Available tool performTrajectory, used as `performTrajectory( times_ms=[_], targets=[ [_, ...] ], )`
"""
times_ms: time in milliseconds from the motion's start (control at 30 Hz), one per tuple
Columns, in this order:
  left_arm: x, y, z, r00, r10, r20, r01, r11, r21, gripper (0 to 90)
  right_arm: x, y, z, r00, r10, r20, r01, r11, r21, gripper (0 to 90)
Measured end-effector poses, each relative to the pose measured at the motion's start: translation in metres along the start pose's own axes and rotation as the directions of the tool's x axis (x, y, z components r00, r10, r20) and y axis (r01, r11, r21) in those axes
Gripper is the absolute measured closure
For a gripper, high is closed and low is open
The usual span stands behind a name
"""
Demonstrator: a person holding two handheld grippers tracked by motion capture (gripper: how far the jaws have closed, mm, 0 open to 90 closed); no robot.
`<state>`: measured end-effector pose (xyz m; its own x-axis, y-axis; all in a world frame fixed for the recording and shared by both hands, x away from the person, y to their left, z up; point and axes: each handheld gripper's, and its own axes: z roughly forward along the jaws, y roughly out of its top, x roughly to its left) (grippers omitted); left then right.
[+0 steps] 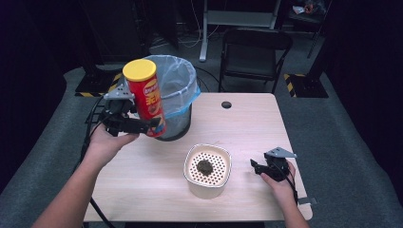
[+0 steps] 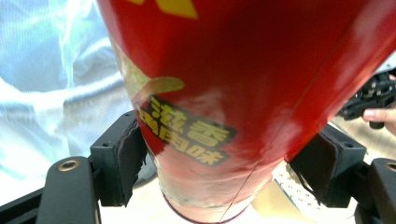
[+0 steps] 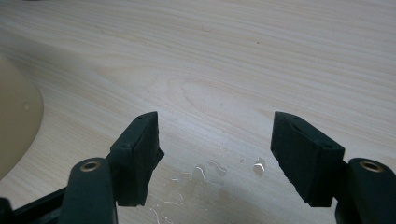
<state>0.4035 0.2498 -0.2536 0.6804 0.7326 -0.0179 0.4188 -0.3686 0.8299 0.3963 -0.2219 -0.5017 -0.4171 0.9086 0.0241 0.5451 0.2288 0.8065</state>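
Your left gripper point(image 1: 151, 124) is clamped on the red chip can point(image 1: 146, 96): in the left gripper view both pads press against the can's lower body point(image 2: 243, 93), one on each side, with the black label of yellow characters sitting just between them and the can's bottom rim showing a little below the pads. From above, the can stands off the table point(image 1: 247, 118), tilted slightly, its yellow lid point(image 1: 139, 69) at the top and well above your fingers. Directly behind the can, on the far side of your fingertips, is the bin point(image 1: 183, 124) lined with a pale blue bag point(image 1: 178, 80); the can overlaps the bin's near edge in the high view, and I cannot tell whether they touch. Your right gripper point(image 1: 254, 167) rests low near the table's right side with its jaws released and nothing between them; in the right gripper view bare wood and a few small water drops point(image 3: 205, 172) lie between and just ahead of the pads. The cream strainer bowl point(image 1: 207, 170), with a dark clump point(image 1: 205, 166) on its perforated insert, sits just to the left of those open fingertips, apart from them, and its curved wall point(image 3: 16, 126) shows at the left edge of the right gripper view.
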Motion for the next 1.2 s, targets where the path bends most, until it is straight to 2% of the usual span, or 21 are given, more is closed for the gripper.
performTrajectory(
  times_ms=[200,233,267,400,567,700,900,967,1000,1200],
  targets=[
    [0.007,0.025,0.001,0.9999,0.001,-0.014,-0.001,0.9997,-0.026,23.5,-0.001,0.000,-0.001,1.0000,-0.002,-0.005,0.002,1.000,0.000,32.2],
    [0.009,0.029,0.002,0.9998,0.004,-0.017,-0.005,0.9996,-0.026,23.5,-0.002,0.000,-0.001,0.9999,-0.016,-0.001,0.016,1.000,0.000,32.3],
    [0.011,0.033,0.002,0.9998,0.001,-0.020,-0.001,0.9996,-0.028,23.5,-0.001,0.000,-0.001,1.0000,0.000,-0.005,0.000,1.000,0.001,32.2],
    [0.018,0.046,0.004,0.9993,-0.010,-0.037,0.009,0.9995,-0.031,23.5,-0.002,0.000,0.000,1.0000,-0.006,-0.007,0.006,1.000,0.003,32.2],
    [0.027,0.061,0.008,0.9976,-0.041,-0.056,0.039,0.9981,-0.047,23.5,-0.001,0.000,-0.001,0.9999,-0.009,-0.012,0.009,1.000,0.000,32.2],
    [0.035,0.071,0.014,0.9926,-0.069,-0.100,0.064,0.9965,-0.054,23.5,0.001,0.001,-0.001,0.9999,-0.002,-0.012,0.002,1.000,0.003,32.4],
    [0.045,0.083,0.027,0.9855,-0.119,-0.121,0.109,0.9905,-0.084,23.5,0.002,0.001,0.000,0.9999,-0.009,-0.015,0.009,1.000,0.005,32.4],
    [0.049,0.084,0.035,0.9826,-0.133,-0.130,0.123,0.9890,-0.083,23.5,0.001,0.001,0.000,0.9996,-0.024,-0.015,0.024,1.000,0.008,32.6],
    [0.051,0.085,0.039,0.9800,-0.147,-0.134,0.137,0.9868,-0.086,23.5,0.001,0.001,0.000,0.9998,-0.016,-0.015,0.016,1.000,0.013,32.8],
    [0.061,0.090,0.054,0.9755,-0.145,-0.165,0.137,0.9888,-0.061,23.4,-0.001,0.001,0.000,0.9998,-0.011,-0.017,0.011,1.000,0.010,32.9]
  ],
)
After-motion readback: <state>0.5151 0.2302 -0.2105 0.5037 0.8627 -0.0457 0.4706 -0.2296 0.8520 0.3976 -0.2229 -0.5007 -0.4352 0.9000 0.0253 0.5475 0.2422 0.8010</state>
